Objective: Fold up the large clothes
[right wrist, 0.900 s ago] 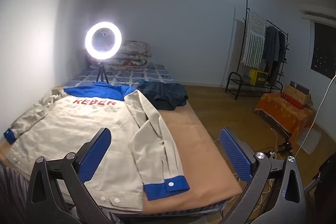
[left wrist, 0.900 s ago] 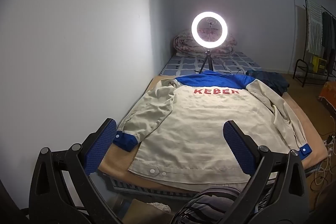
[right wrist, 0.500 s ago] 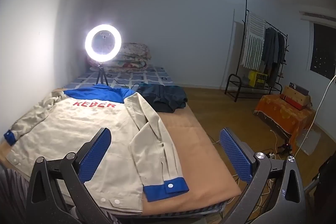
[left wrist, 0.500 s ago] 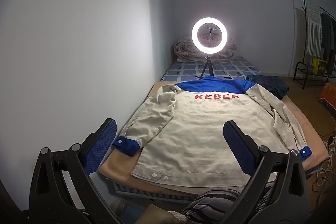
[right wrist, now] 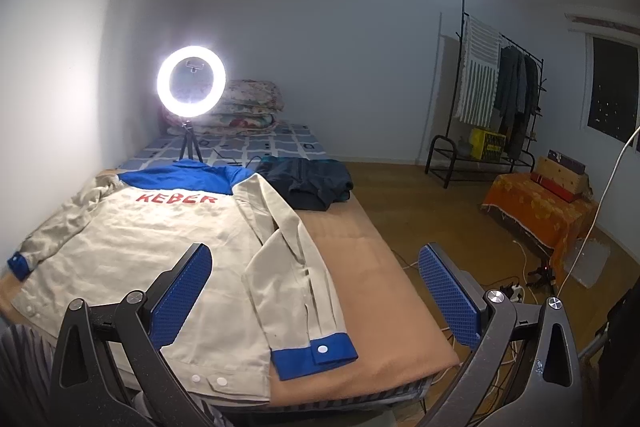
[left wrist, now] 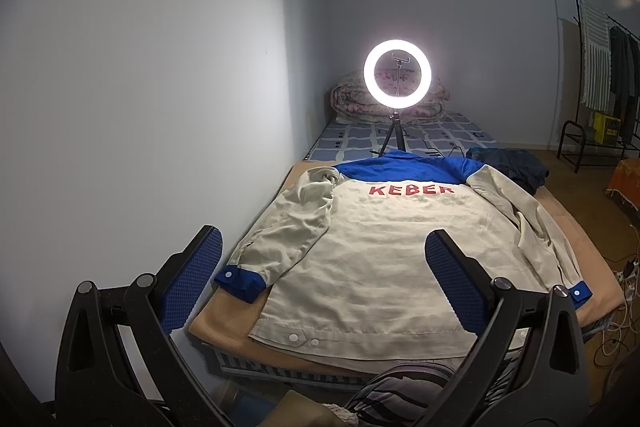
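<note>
Jacket (left wrist: 384, 251) (right wrist: 132, 247), beige with blue yoke, spread back-up on tan blanket (right wrist: 360, 267) on bed. I see left gripper (left wrist: 324, 283) and right gripper (right wrist: 316, 291) both gaping wide, empty, hovering short of hem.

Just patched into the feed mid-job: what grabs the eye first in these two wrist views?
The glowing ring light on its small tripod stands on the bed's far end, in front of the folded quilts. Nearer, a beige jacket with a blue yoke and red KEBER lettering lies back-up on the tan blanket, sleeves along its sides. The left gripper and right gripper hover at the near edge, jaws wide and empty.
</note>
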Available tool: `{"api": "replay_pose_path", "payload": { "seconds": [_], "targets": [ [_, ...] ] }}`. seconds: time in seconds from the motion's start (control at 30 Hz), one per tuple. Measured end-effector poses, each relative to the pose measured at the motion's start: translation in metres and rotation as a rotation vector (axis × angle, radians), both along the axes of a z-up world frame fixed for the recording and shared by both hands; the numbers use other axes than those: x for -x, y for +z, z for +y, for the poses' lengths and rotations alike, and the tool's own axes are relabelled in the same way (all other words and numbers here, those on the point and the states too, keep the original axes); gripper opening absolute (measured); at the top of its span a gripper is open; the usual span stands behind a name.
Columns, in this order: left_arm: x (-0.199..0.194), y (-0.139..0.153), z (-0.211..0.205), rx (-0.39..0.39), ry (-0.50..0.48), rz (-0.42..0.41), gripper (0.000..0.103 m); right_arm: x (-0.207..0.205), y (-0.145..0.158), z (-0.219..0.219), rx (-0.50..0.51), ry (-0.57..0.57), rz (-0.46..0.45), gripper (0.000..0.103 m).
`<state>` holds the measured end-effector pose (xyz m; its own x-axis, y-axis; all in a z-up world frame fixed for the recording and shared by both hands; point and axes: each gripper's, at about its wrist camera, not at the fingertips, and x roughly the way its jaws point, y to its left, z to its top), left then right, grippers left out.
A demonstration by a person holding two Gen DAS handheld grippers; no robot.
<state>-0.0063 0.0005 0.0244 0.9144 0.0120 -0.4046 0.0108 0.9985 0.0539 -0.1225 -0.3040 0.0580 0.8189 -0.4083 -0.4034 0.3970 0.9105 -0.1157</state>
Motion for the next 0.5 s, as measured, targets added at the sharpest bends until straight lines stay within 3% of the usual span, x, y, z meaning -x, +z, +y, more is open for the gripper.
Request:
{"api": "replay_pose_path", "payload": {
  "seconds": [0.5],
  "targets": [
    [0.0012, 0.0007, 0.0002, 0.001, -0.001, -0.006, 0.103, 0.0022, -0.0013, -0.0022, -0.003, -0.002, -0.001, 0.103]
  ]
}}
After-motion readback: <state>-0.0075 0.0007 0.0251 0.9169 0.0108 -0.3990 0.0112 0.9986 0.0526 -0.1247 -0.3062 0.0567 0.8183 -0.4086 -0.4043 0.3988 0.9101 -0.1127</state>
